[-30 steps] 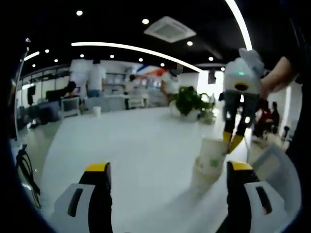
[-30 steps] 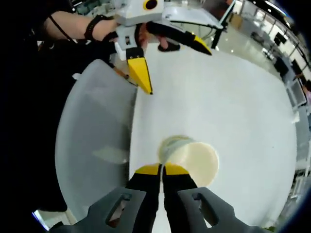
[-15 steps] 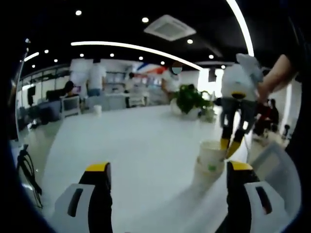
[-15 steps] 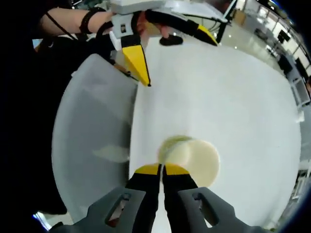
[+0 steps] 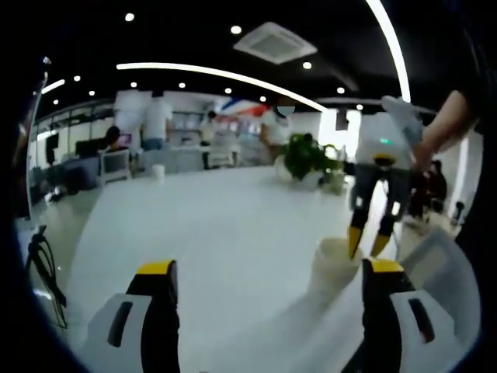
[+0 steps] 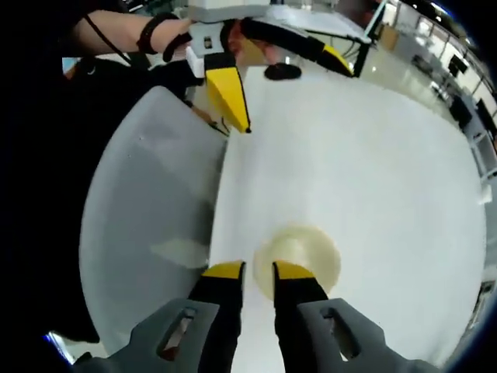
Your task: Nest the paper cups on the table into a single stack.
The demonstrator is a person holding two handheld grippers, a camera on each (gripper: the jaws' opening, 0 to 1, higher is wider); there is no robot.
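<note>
A stack of nested white paper cups (image 5: 332,268) stands on the white table (image 5: 217,225), just left of my left gripper's right jaw. My left gripper (image 5: 269,268) is open wide with nothing between its jaws. My right gripper (image 5: 366,247) hangs over the stack's rim, its yellow tips slightly apart and holding nothing. In the right gripper view I look down into the cup stack (image 6: 299,250), which sits just beyond my open right gripper (image 6: 258,270). My left gripper (image 6: 300,101) shows at the top of that view, held by a hand.
A grey chair (image 6: 147,217) stands against the table's near edge, beside the stack, and also shows at the right as a grey chair (image 5: 435,268). Potted plants (image 5: 307,163) and a lone cup (image 5: 158,172) stand at the table's far end. People stand in the office behind.
My right gripper lowered its cup into the stack, then its jaws parted and let go. The stack now looks shorter. My left gripper stayed open and still.
</note>
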